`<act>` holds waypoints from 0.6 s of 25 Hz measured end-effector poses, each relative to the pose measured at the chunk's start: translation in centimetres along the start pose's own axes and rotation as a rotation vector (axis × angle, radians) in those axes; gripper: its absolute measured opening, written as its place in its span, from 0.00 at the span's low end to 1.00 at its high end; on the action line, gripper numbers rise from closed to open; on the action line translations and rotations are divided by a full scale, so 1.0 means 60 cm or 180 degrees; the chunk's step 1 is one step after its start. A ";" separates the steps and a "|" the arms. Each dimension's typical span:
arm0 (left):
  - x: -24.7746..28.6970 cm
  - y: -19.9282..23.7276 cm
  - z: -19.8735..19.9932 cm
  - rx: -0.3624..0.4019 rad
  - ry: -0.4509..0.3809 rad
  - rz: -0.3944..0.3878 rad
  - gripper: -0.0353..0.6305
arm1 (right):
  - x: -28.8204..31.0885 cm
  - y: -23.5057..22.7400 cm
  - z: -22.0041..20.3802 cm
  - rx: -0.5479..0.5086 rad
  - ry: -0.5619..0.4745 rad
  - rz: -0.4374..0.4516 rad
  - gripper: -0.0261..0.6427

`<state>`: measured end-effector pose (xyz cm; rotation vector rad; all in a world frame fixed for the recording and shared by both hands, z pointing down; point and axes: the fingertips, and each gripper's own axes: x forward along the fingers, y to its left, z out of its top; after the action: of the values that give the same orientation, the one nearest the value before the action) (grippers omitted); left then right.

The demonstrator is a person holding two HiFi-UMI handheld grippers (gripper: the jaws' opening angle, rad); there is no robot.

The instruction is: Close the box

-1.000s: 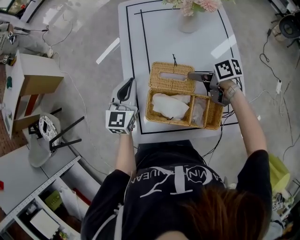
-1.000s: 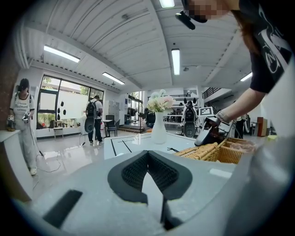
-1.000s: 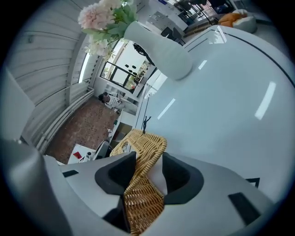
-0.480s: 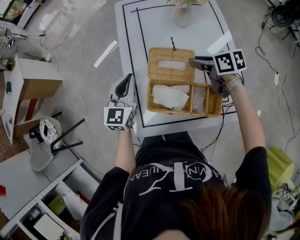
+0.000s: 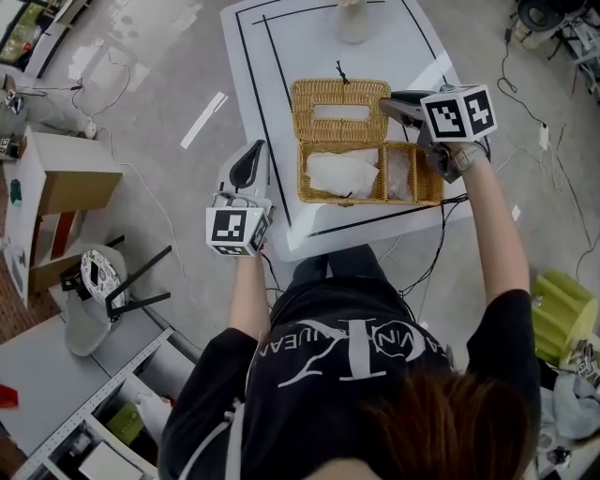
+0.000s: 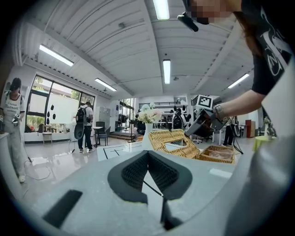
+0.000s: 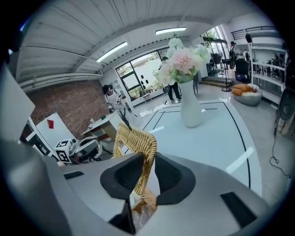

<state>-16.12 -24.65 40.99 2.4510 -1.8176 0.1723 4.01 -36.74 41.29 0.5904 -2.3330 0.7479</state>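
A wicker box (image 5: 361, 199) stands on the white table (image 5: 281, 84) with white tissue (image 5: 340, 173) inside. Its wicker lid (image 5: 333, 94), hinged at the far side, is tilted up off the table. My right gripper (image 5: 394, 103) is shut on the lid's right edge. Its jaws have just been closing, and the lid's rim (image 7: 138, 143) stands between the pads of the right gripper (image 7: 146, 173). My left gripper (image 5: 247, 167) hovers beside the table's left edge, shut and holding nothing. From the left gripper (image 6: 147, 154) I see the raised lid (image 6: 173, 138) and the box (image 6: 221, 154).
A white vase of flowers (image 5: 353, 21) stands at the table's far edge, behind the lid, also seen as the vase (image 7: 190, 108). Cables (image 5: 441, 244) hang at the table's right. A cardboard box (image 5: 66, 169) and a stool (image 5: 94, 281) sit on the floor to the left.
The right gripper has risen and rolled, and the lid has come up from lying back flat to tilted. The left gripper has lifted a little.
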 end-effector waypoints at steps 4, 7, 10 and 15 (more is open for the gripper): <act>-0.014 -0.005 0.003 -0.0035 -0.0057 -0.0075 0.07 | -0.018 0.021 0.001 -0.0093 -0.0098 -0.0099 0.15; -0.025 -0.012 0.004 -0.0086 -0.0097 -0.0131 0.07 | -0.030 0.035 -0.001 -0.0133 -0.0207 -0.0189 0.14; -0.035 -0.019 0.008 -0.0117 -0.0115 -0.0197 0.07 | -0.041 0.052 -0.007 -0.0218 -0.0251 -0.0301 0.14; -0.049 -0.028 0.012 -0.0109 -0.0148 -0.0286 0.07 | -0.057 0.075 -0.020 -0.0509 -0.0250 -0.0516 0.14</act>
<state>-15.34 -21.46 39.88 2.5273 -1.7085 0.0780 4.40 -31.88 38.18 0.7380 -2.3550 0.4667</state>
